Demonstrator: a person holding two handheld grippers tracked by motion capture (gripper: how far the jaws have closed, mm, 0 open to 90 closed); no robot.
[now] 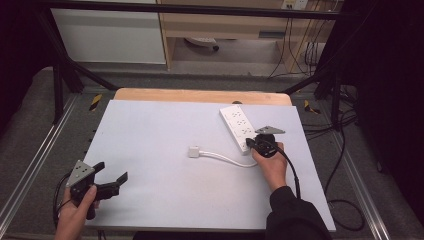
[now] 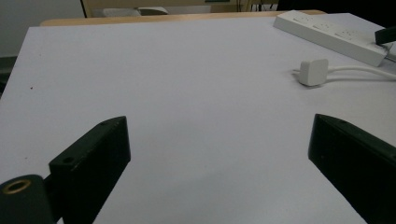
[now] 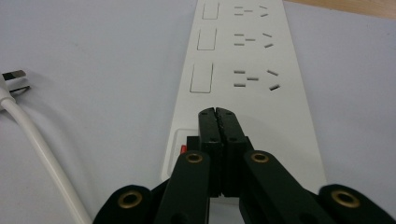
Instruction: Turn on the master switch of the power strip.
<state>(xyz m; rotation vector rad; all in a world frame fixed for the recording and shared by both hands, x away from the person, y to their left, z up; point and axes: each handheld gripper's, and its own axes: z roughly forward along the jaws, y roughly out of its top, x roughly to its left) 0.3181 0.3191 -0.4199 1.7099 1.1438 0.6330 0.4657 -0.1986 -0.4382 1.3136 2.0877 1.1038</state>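
White plastic power strip (image 3: 243,70) lies at table's far right. My right gripper (image 3: 218,112), jaws shut w/ nothing between, tip on strip's near end by red switch (image 3: 183,149). White plug (image 1: 194,151) & cable (image 1: 227,158) just left. Left gripper (image 1: 112,181) wide open, empty, well apart.

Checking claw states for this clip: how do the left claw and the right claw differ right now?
The left claw has its jaws spread wide with nothing between them; the right claw has its jaws pressed together. The left claw is near the table's front left corner, far from the power strip; the right claw's tips rest over the strip's switch end. Both are black, hand-held, each carrying a grey plate.
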